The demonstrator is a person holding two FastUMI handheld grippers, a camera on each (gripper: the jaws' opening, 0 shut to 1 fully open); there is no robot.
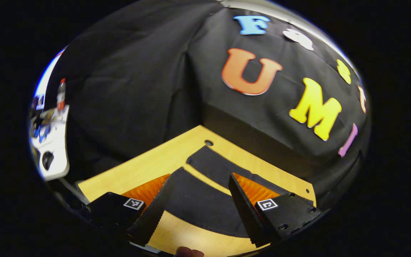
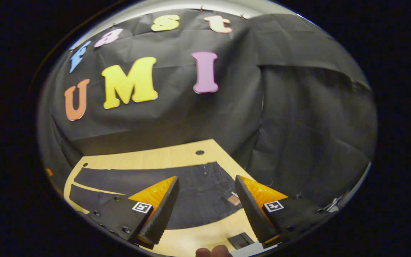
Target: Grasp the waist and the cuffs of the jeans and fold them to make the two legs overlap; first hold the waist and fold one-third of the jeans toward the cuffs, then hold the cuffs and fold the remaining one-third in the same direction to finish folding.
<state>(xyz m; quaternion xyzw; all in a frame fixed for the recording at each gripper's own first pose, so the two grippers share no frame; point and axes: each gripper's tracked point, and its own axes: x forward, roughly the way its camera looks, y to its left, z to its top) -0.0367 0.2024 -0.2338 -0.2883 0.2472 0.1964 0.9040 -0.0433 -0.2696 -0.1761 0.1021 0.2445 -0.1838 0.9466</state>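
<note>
Dark jeans (image 2: 194, 189) lie flat and spread out on the light wooden table (image 2: 148, 159). In the right gripper view the waist with a small leather patch (image 2: 232, 200) lies toward the right, and the two legs (image 2: 95, 182) run off to the left. My right gripper (image 2: 205, 208) hovers open above the seat of the jeans, holding nothing. In the left gripper view the two legs (image 1: 198, 203) stretch away, parted by a narrow strip of table, with the cuff end (image 1: 205, 159) farthest off. My left gripper (image 1: 198, 207) hangs open over the legs, holding nothing.
The black cloth wall (image 2: 227, 114) closes in right behind the table's far edge. The tabletop has small holes (image 1: 208, 142) near its back corners. A small dark flat object (image 2: 240, 240) lies at the table's near edge. A white stand with a bottle (image 1: 61, 94) is at far left.
</note>
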